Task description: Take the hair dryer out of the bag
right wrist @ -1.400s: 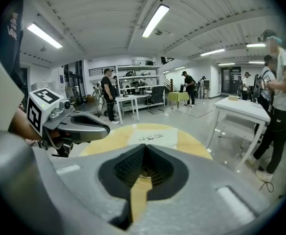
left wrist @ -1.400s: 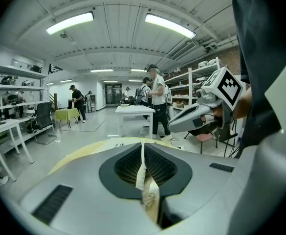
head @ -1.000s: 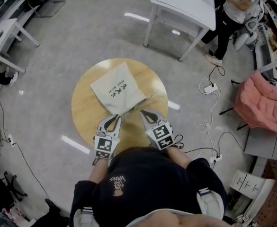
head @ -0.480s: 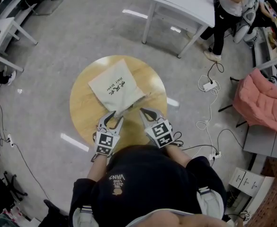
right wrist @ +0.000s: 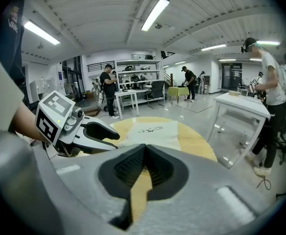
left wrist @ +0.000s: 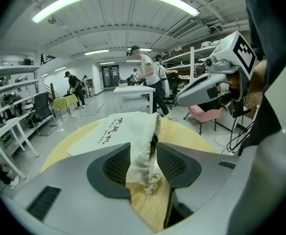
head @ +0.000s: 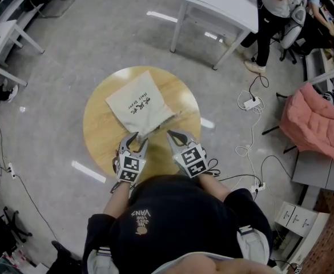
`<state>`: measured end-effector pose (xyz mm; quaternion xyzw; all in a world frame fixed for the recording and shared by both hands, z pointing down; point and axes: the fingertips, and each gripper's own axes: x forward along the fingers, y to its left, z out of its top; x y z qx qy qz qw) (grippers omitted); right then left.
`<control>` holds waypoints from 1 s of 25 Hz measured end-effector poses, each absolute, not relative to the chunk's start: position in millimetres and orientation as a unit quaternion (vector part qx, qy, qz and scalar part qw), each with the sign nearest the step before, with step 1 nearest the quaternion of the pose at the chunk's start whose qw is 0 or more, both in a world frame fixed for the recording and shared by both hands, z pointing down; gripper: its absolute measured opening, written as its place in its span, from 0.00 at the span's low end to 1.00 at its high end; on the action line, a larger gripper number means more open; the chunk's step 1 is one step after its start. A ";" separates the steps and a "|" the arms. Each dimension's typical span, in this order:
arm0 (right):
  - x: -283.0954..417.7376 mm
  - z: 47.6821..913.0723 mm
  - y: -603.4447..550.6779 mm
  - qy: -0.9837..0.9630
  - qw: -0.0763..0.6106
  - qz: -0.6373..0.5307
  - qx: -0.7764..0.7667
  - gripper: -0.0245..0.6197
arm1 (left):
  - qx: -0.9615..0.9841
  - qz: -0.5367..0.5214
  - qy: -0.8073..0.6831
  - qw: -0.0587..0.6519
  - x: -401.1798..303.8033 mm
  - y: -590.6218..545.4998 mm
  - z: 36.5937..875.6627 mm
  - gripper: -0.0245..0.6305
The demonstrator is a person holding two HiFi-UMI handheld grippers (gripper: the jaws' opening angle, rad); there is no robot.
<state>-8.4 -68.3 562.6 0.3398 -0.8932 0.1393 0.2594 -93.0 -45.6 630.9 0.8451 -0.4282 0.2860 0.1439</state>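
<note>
now | left gripper [head: 138, 138]: jaws just opened wide, bag [head: 138, 101] hem loose between | right gripper [head: 171, 134]: closed, empty | tip: pinch one hem layer only, spread mouth

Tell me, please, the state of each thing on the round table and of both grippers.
bag, lying flat on the table, its gathered end toward the person.
left gripper, open; its jaws have just been opening, with the bag's end loose between them.
right gripper, shut, with nothing in it.
hair dryer, not in sight.
</note>
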 end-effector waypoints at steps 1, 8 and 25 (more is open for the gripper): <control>-8.8 563.0 -68.3 -0.893 0.260 0.140 0.339 0.04 | 0.844 0.287 -0.430 0.144 -93.8 -47.4 631.2 0.30; -9.2 567.9 -65.2 -0.891 0.266 0.142 0.339 0.04 | 0.839 0.301 -0.429 0.145 -94.7 -50.1 640.2 0.30; -13.6 580.8 -64.1 -0.891 0.279 0.137 0.331 0.04 | 0.839 0.309 -0.424 0.145 -94.2 -54.3 647.1 0.14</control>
